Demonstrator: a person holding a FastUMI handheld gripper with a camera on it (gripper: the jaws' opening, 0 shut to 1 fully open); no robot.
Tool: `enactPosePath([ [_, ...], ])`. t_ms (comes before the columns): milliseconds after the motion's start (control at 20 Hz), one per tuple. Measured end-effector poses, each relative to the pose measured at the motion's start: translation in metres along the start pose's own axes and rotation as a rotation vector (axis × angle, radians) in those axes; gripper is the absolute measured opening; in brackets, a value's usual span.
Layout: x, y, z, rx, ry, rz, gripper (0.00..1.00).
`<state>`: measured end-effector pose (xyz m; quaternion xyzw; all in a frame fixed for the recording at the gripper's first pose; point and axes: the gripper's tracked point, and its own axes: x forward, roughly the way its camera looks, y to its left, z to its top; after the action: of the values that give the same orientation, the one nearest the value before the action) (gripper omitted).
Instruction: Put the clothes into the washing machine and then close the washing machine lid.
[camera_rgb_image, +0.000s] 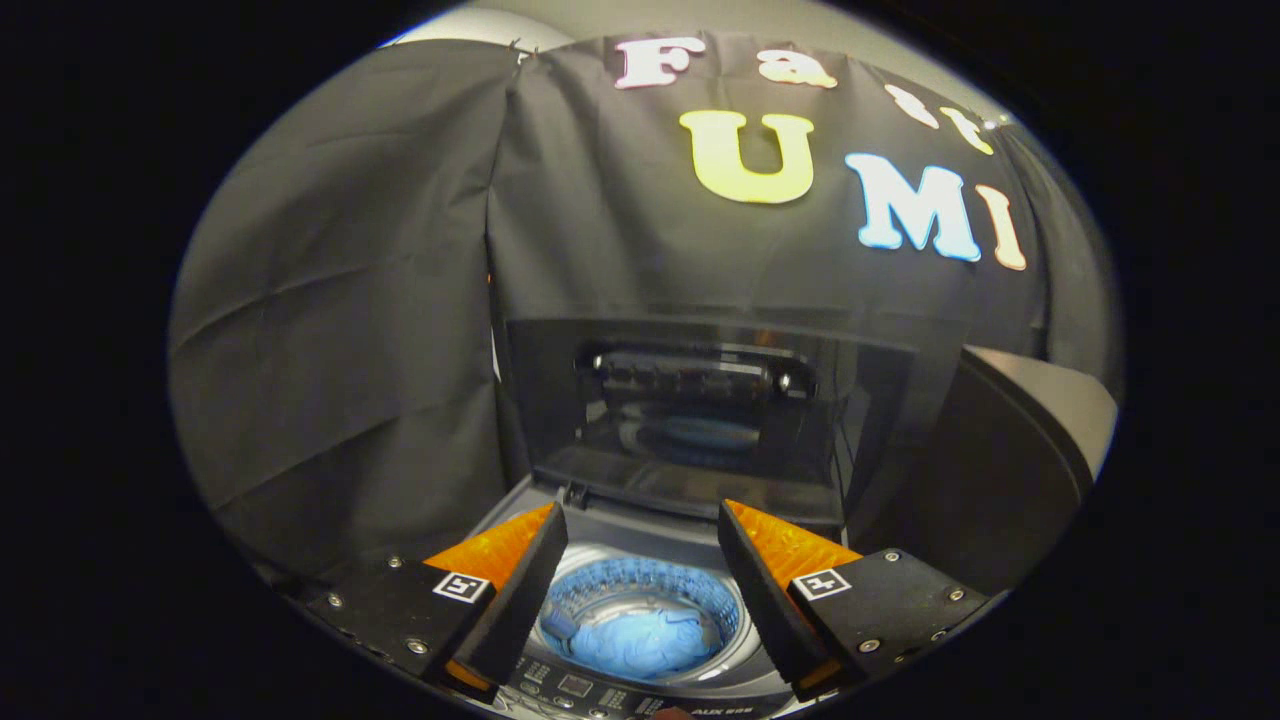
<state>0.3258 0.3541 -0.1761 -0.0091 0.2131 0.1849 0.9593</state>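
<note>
With the blue clothes (640, 640) lying in the drum between the 2 spread, empty fingers of the gripper (642, 530), the raised lid (700, 400) beyond them is best being hooked from its top edge.

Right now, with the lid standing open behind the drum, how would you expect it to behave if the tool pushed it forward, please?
The lid stands upright above the drum, so it would probably swing down on its rear edge rather than slide. It looks like a stiff glossy panel, so the open tool may slip on it. Past upright it could drop quickly.
</note>
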Motion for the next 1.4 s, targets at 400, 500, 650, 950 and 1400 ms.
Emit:
enactPosePath([
  [400, 0.018, -0.012, 0.074, 0.007, -0.16, -0.048, 0.94],
  [500, 0.028, -0.015, 0.084, 0.016, -0.168, -0.061, 0.94],
  [650, 0.041, -0.021, 0.098, 0.022, -0.17, -0.084, 0.94],
  [950, 0.069, -0.026, 0.124, 0.025, -0.187, -0.112, 0.94],
  [1400, 0.12, -0.037, 0.15, 0.023, -0.135, -0.15, 0.94],
])
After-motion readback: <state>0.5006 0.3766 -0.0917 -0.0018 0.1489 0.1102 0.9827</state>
